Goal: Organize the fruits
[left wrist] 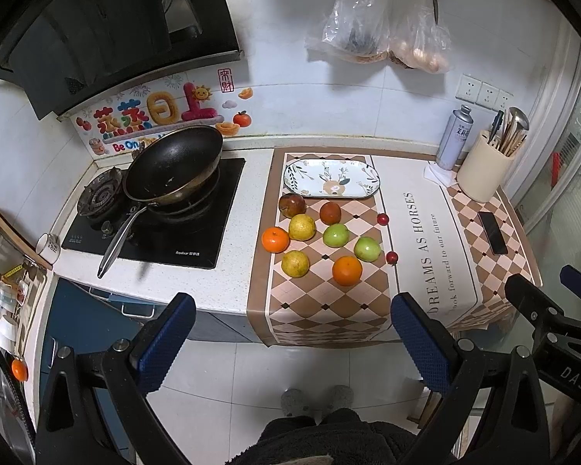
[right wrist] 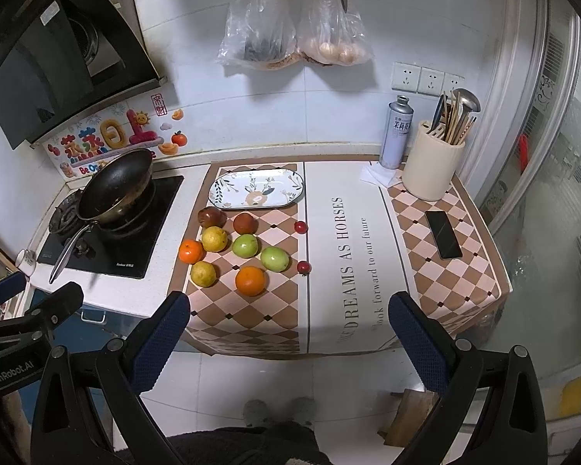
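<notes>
Ten loose fruits lie on the checkered brown-and-pink cloth [left wrist: 329, 302] covering the surface, all of them just in front of the oblong white ceramic plate with a leaf and deer pattern [left wrist: 331, 178], which is bare. Nearest the plate's front edge sit a dark red-brown apple [left wrist: 291, 204] and a smaller reddish-brown round fruit [left wrist: 330, 212]; farther from the plate come a yellow citrus [left wrist: 301, 227], a small orange tangerine [left wrist: 275, 239], two green apples [left wrist: 336, 235] [left wrist: 367, 248], a second yellow-green citrus [left wrist: 295, 263] and a larger orange [left wrist: 346, 270]. Two small red cherry tomatoes [left wrist: 383, 219] [left wrist: 391, 257] lie on the side of the group away from the black frying pan [left wrist: 174, 166]. Both tools hang off the surface's front edge, over the tiled floor: the left tool [left wrist: 290, 345] has its blue-padded fingers wide apart and holds nothing, and the right tool [right wrist: 290, 343] is likewise spread and unladen. From either tool the fruits lie straight ahead and the plate beyond them, its long axis running side to side across the line of reach. Judging by the views, the left tool faces the cluster more squarely, while the right tool sits nearer the tomatoes and the larger orange. Nothing is sorted yet; the likely first move is a reach forward to a front-row fruit.
</notes>
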A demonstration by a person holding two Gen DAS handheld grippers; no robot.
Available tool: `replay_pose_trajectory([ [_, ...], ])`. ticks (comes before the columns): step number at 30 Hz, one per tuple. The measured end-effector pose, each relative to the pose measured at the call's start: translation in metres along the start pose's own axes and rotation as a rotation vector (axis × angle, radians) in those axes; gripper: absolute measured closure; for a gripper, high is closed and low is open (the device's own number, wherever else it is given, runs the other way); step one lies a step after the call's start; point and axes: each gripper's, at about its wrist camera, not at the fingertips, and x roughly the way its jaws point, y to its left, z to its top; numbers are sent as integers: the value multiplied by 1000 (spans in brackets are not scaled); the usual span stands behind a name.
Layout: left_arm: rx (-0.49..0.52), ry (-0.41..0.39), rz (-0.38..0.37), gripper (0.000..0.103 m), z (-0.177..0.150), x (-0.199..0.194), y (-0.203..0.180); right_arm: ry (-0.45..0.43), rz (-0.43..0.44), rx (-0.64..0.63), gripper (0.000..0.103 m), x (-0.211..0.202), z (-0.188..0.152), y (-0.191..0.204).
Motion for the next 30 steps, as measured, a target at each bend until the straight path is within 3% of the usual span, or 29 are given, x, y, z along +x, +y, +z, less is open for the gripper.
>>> replay_pose_trajectory([
  [30, -3, -10, 3, 0, -5, -6, 4, 2, 6, 7, 0, -9, -4, 7],
])
